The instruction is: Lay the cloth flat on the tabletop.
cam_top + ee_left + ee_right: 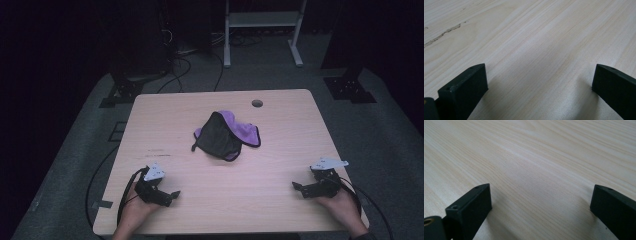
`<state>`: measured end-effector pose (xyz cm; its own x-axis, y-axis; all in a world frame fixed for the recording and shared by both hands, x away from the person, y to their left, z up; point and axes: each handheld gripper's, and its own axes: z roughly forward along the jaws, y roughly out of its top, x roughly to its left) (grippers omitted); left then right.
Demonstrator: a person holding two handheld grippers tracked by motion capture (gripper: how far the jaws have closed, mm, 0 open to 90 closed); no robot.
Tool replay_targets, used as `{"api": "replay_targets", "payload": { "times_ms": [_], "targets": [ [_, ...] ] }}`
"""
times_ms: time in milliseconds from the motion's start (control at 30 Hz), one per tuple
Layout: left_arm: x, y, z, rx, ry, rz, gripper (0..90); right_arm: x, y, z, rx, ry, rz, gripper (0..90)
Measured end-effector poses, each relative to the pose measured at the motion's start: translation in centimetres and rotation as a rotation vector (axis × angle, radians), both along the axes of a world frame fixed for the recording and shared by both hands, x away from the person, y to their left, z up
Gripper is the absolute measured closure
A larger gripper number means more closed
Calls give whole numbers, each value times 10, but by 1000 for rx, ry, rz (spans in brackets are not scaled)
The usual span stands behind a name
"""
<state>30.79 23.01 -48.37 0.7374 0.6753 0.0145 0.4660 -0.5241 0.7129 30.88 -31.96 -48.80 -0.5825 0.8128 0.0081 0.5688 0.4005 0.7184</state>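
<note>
Purple-and-black crumpled fabric cloth [227,135] mid-table on pale wood tabletop [260,180], well apart from both grippers | left gripper [168,196], right gripper [299,189]: jaws spread, empty | risk: limp folds slip, one layer pinched.

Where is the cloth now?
In the high view, the cloth lies mid-table, slightly toward the far edge, just before the round hole and apart from both hand-held grippers.

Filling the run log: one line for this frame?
left claw: open, empty | right claw: open, empty | cloth: mid-table, untouched
</note>
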Motion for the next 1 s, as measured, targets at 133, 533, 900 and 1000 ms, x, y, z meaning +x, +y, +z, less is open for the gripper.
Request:
{"api": "replay_targets", "payload": {
  "times_ms": [133, 533, 900, 1000],
  "targets": [
    [0, 0, 0, 0, 0, 5, 0, 0, 0, 0, -1, -1, 1, 29],
    [-1, 1, 0, 0, 0, 13, 0, 8, -3, 14, 17, 23, -3, 149],
    [-1, 1, 0, 4, 0, 11, 0, 28, 10, 31, 60, -3, 48, 231],
    [-1, 1, 0, 3, 2, 12, 0, 32, 14, 34, 63, -4, 57, 235]
  ]
}}
